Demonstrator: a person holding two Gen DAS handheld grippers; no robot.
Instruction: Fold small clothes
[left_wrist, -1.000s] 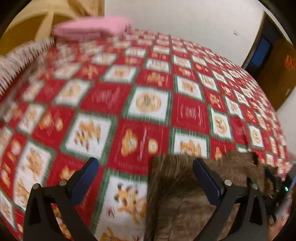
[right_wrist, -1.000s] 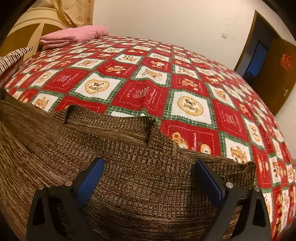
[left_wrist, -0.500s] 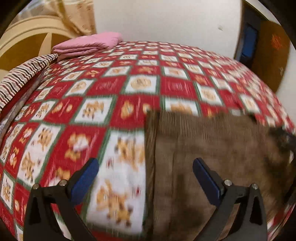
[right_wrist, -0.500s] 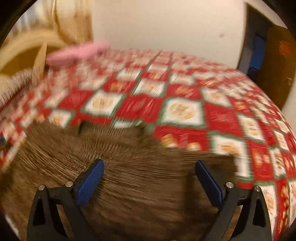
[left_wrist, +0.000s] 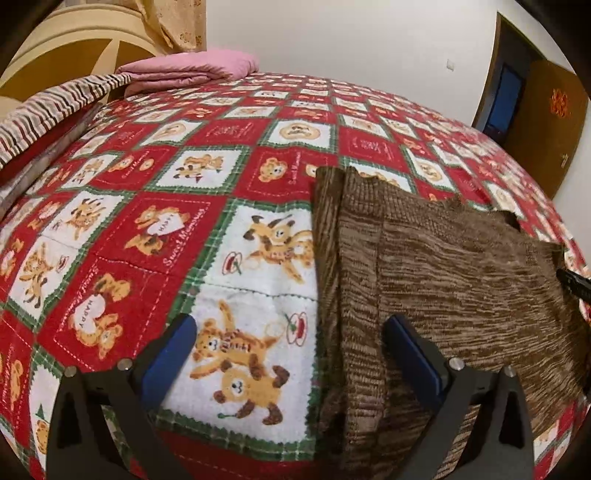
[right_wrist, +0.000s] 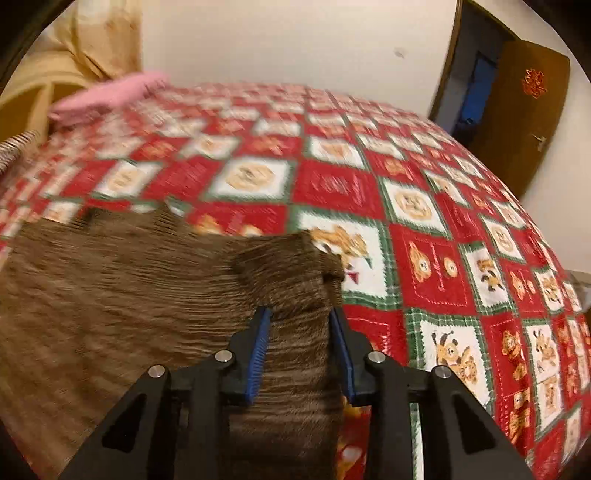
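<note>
A brown knitted garment (left_wrist: 443, 273) lies flat on the red patchwork bedspread (left_wrist: 192, 155). In the left wrist view my left gripper (left_wrist: 291, 354) is open and empty, its jaws straddling the garment's left folded edge low at the near side of the bed. In the right wrist view my right gripper (right_wrist: 301, 332) has closed on the garment's right edge (right_wrist: 295, 280), and a strip of the brown knit bunches between the blue pads. The rest of the garment (right_wrist: 110, 280) spreads out to the left.
A folded pink blanket (left_wrist: 188, 72) and a striped cloth (left_wrist: 55, 107) lie at the bed's far left by the headboard. A dark doorway and brown door (right_wrist: 517, 96) stand at the right. The bed's near edge runs just under both grippers.
My right gripper has gone from wide open to closed on the garment's right edge. My left gripper has swung and steadied over the garment's left edge, still open.
</note>
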